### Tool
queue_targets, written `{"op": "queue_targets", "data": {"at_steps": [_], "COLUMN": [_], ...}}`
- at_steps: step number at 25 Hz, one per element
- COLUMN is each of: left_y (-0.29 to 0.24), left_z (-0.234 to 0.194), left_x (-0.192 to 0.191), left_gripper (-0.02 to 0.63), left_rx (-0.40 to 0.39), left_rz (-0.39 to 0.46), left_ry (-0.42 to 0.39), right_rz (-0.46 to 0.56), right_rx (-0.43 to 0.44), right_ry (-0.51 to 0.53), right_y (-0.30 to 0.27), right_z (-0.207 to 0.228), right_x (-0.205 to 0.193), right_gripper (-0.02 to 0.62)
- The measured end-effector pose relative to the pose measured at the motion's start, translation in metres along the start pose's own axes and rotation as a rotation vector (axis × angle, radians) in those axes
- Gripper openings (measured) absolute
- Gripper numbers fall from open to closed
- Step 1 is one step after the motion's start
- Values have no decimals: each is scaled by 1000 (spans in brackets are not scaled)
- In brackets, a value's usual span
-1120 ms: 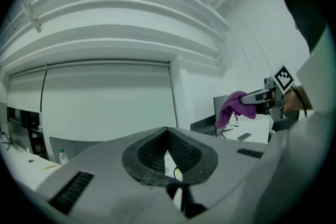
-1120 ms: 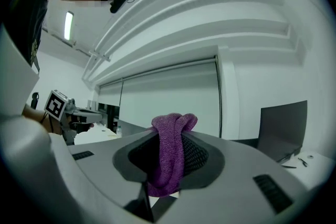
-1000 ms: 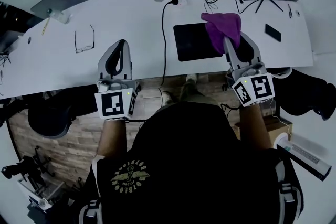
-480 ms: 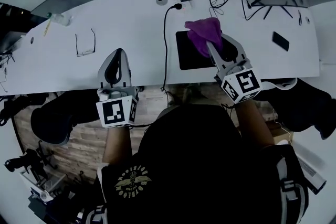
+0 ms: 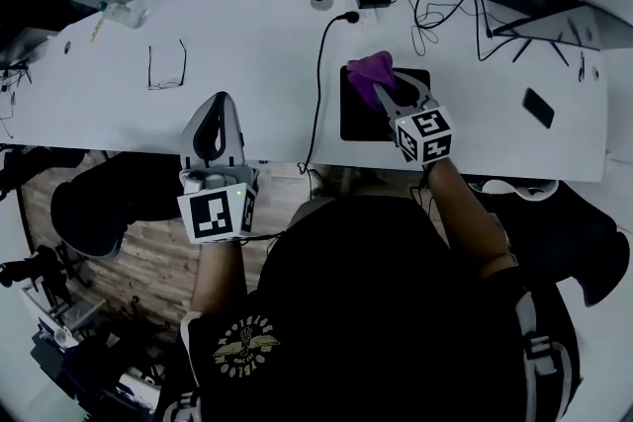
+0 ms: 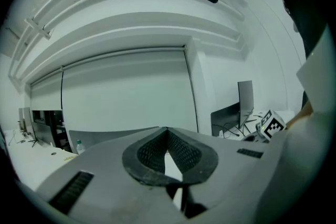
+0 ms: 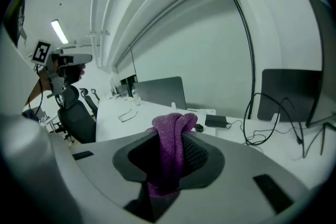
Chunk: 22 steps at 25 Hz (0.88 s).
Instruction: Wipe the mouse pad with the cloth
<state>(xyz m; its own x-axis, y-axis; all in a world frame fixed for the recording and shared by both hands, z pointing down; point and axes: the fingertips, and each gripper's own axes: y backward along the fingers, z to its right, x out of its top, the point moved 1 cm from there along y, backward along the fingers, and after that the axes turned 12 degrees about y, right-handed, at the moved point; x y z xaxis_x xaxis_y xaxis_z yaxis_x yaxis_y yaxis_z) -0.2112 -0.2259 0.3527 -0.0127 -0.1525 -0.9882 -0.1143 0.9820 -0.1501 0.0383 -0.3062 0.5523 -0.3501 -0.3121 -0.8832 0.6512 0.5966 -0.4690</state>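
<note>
- Dim office, with a long white tabletop [image 5: 247, 44] carrying glasses [image 5: 166, 69] toward the far left, a black cable [image 5: 316, 99] running from the far edge to the front edge near the middle, and a phone [image 5: 539, 107] out toward the right end.
- Black mouse pad [image 5: 361, 124] lying flat close to the front edge, right of the middle, just beside the cable.
- Purple cloth [image 5: 368, 72] bunched over the pad's far left corner, with a little spilling past the pad's far edge. No telling from above whether pressed onto the pad or held just off it.
- Right gripper [image 5: 386, 94] reaching in over the pad from the front edge, jaws clamped on a thick fold of the cloth. Along the jaws, purple fabric filling the gap between the pads and bulging out past the tips.
- Left gripper [image 5: 223, 104] hanging over the front edge left of the middle, well apart from the pad, jaws brought together at the tips with nothing between them.
- Cloth judged soft, light and limp: no risk of breakage, but likely to flop, fold under itself and drag rather than push.
- Best held much as now, by a gathered fold deep between the pads, leaving a loose tail to lie flat on the pad.
- Pad judged thin and light, so liable to creep across the smooth tabletop under a firm stroke. Worth pinning a near corner with the free gripper.
- Most of the pad bare of cloth, so wiping judged barely begun or about to begin.
</note>
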Motion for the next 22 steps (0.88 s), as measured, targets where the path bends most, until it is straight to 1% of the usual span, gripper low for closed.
{"op": "queue_targets", "data": {"at_steps": [3,8,11,13,16,19,22], "left_y": [3,3,4,3,0,-2,-6], "left_z": [-3,-8,-12,-11,-8,-6,-3], "left_x": [-1,-1,6,12,15,18,20], "left_gripper": [2,2,2,2,2,2,2], "left_rx": [38,63,70,67,53,36,15], "left_rz": [-4,-17,19,34,43,51,52], "left_ry": [7,3,34,39,46,57,58], "right_rz": [-51,-128,-202,-259,-338,-405,-430], "right_rx": [41,73,89,94,88,61,30], "right_ry": [-31,-77,-69,-59,-49,-18,-2], "right_y": [-24,-66,-91,-103,-112,-114,-107], "right_z": [1,1,-5,-8,-9,-4,5], "right_x": [-24,-58,-80,-96,-119,-137,-147], "right_gripper": [98,98,98,98,98,98,100]}}
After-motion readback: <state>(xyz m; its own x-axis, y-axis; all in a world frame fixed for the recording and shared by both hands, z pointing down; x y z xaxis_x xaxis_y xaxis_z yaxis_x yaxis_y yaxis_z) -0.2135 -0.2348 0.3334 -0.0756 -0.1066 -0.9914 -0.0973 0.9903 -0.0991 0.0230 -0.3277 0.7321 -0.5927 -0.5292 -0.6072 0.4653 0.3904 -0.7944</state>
